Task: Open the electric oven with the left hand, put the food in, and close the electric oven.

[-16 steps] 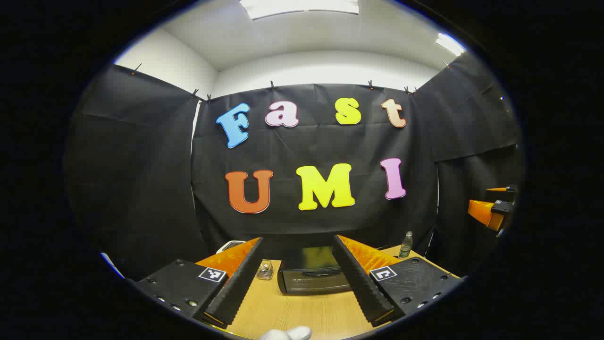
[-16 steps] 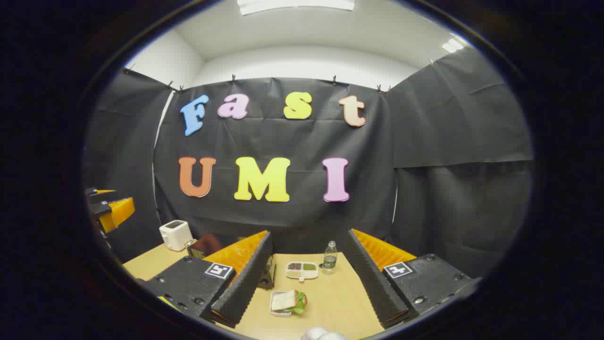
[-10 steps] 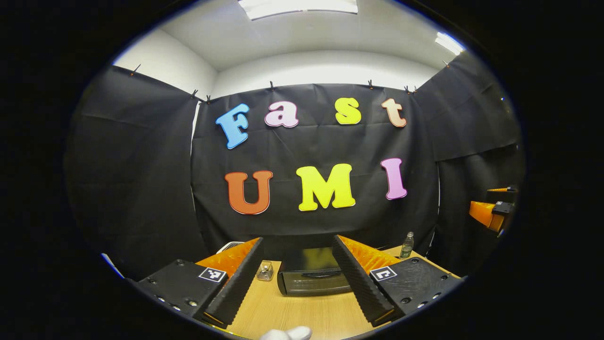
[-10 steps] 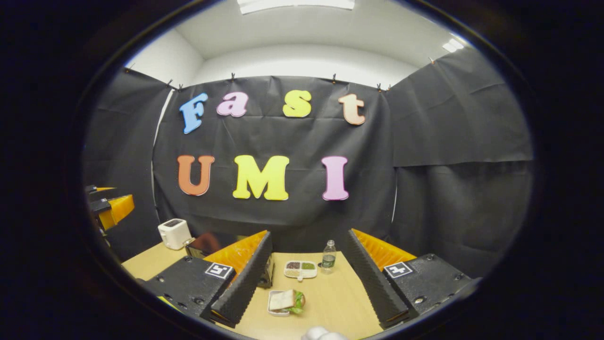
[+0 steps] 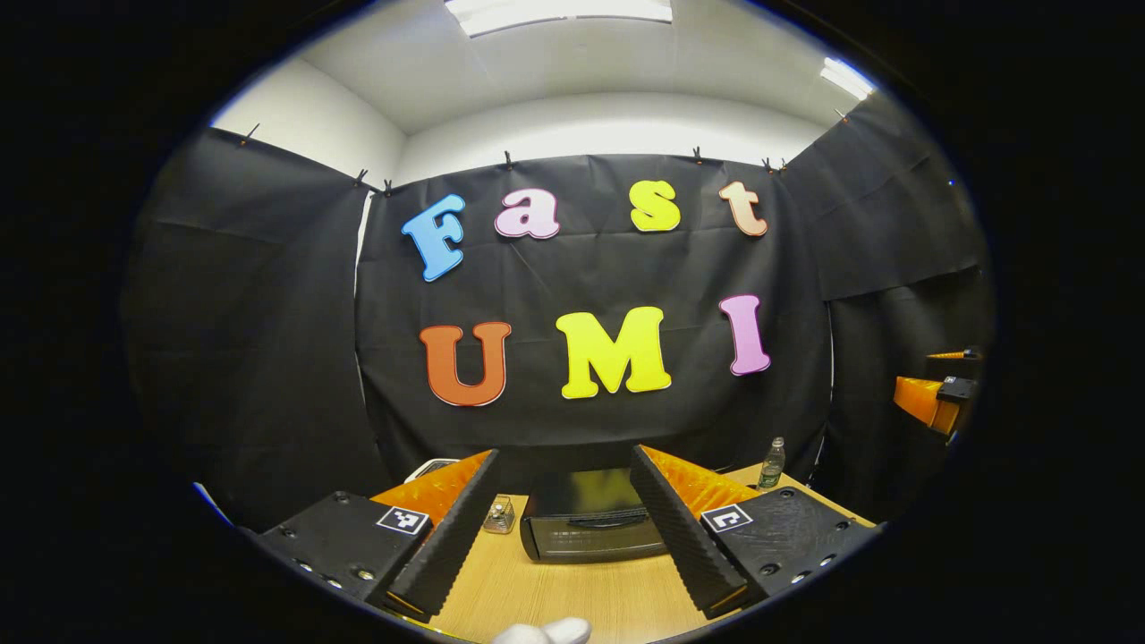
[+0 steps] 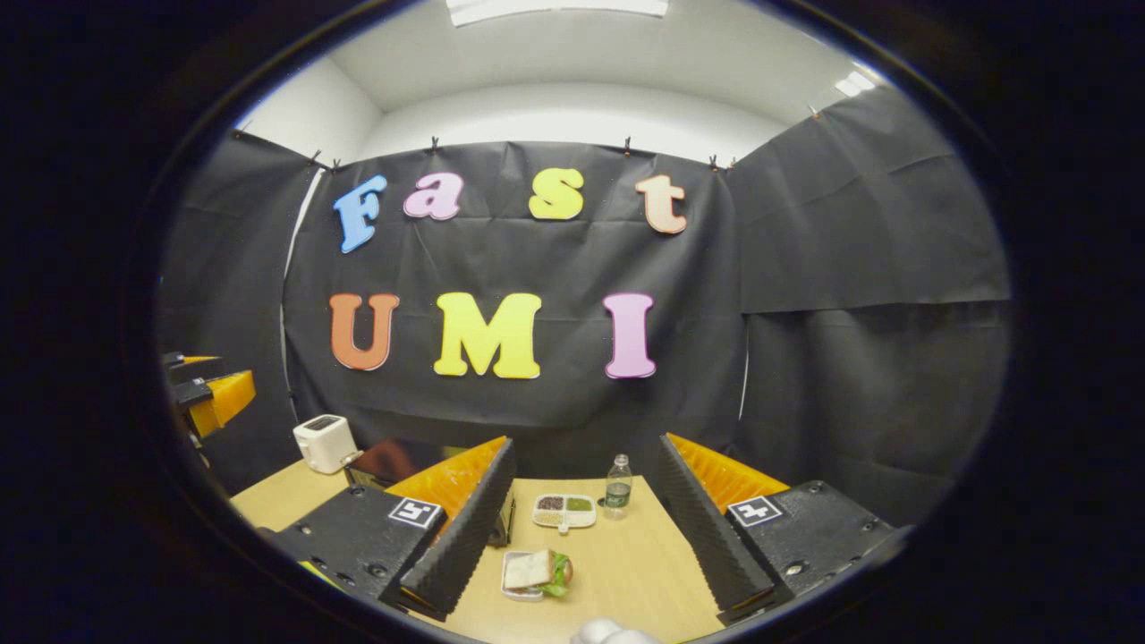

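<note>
A black electric oven (image 5: pixel 586 516) with its door closed stands on the wooden table (image 5: pixel 572 595), straight ahead between the fingers of my open left gripper (image 5: pixel 564 519), which hovers short of it. In the right gripper view a sandwich in a small white tray (image 6: pixel 534 573) lies on the table between the fingers of my open right gripper (image 6: pixel 586 528), below and ahead of it. Part of the oven (image 6: pixel 380 462) shows at the left behind my left finger. The other gripper (image 6: pixel 210 398) shows at the far left edge, and the right one (image 5: pixel 935 398) at the far right of the left gripper view.
A white toaster (image 6: pixel 324 443) stands at the table's back left. A divided dish of grains (image 6: pixel 564 511) and a small water bottle (image 6: pixel 615 488) sit at the back. A small glass jar (image 5: pixel 499 516) stands just left of the oven.
Both views have shifted slightly: the oven sits a bit nearer in the left gripper view, and the sandwich tray has slid a little left in the right gripper view. Both grippers stay open.
</note>
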The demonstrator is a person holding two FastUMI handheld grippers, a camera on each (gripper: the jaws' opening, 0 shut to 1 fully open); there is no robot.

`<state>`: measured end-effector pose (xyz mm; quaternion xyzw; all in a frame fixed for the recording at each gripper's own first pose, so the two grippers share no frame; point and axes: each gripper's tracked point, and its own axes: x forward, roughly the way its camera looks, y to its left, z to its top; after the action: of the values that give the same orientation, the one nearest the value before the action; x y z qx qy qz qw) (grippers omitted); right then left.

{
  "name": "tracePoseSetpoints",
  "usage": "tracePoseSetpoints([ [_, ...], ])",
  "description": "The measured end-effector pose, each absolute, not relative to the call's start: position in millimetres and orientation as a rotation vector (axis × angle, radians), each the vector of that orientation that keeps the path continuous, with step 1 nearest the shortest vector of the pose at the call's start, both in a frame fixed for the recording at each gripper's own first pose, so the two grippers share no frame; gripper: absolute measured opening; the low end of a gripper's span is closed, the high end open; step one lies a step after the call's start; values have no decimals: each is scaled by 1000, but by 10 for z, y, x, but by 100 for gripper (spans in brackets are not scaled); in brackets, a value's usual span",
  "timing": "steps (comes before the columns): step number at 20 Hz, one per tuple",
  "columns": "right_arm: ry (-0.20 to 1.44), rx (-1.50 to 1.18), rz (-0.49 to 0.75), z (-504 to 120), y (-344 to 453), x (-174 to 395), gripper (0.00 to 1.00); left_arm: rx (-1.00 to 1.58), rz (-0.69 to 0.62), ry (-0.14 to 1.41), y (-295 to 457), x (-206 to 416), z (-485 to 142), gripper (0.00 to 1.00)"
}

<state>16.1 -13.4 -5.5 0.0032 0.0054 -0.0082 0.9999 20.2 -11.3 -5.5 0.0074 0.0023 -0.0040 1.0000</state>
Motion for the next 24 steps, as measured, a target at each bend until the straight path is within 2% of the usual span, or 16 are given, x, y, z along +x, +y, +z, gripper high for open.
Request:
tracePoseSetpoints([
  [1, 12, 7, -14, -49, -127, 174, 92, 14, -7, 3, -117, 228, -68, 95],
  [3, 9, 6, -10, -50, -114, 218, 92, 16, -6, 4, -120, 284, -97, 95],
  [4, 11, 6, -2, -75, -103, 247, 100, 18, -8, 4, -130, 322, -132, 95],
  [7, 12, 12, 9, -73, -101, 300, 100, 24, -12, 19, -187, 485, -277, 95],
  [8, 15, 7, 6, -75, -127, 316, 92, 20, -16, 34, -219, 564, -380, 95],
  [10, 15, -5, -8, -50, -209, 344, 100, 8, -24, 60, -288, 745, -585, 95],
  [12, 16, -22, -29, -26, -327, 355, 92, -18, -38, 101, -372, 929, -821, 95],
  [13, 20, -29, -38, -17, -376, 359, 100, -33, -46, 114, -415, 1016, -925, 95],
  [14, 19, -32, -44, -3, -416, 354, 92, -38, -49, 121, -435, 1104, -1010, 95],
  [17, 22, -54, -80, 15, -566, 343, 92, -35, -48, 155, -476, 1405, -1346, 95],
  [18, 34, -67, -95, -11, -617, 324, 100, -32, -44, 183, -484, 1497, -1496, 95],
  [20, 45, -77, -120, -25, -687, 278, 93, -54, -52, 230, -551, 1678, -1764, 95],
  [21, 50, -81, -132, -34, -720, 258, 100, -68, -53, 257, -573, 1763, -1902, 95],
  [22, 57, -87, -145, -51, -758, 238, 92, -69, -52, 283, -587, 1834, -2024, 95],
  [23, 62, -92, -159, -59, -788, 222, 100, -70, -46, 301, -591, 1902, -2138, 95],
  [24, 65, -93, -168, -68, -814, 212, 92, -67, -45, 310, -587, 1987, -2217, 95],
])
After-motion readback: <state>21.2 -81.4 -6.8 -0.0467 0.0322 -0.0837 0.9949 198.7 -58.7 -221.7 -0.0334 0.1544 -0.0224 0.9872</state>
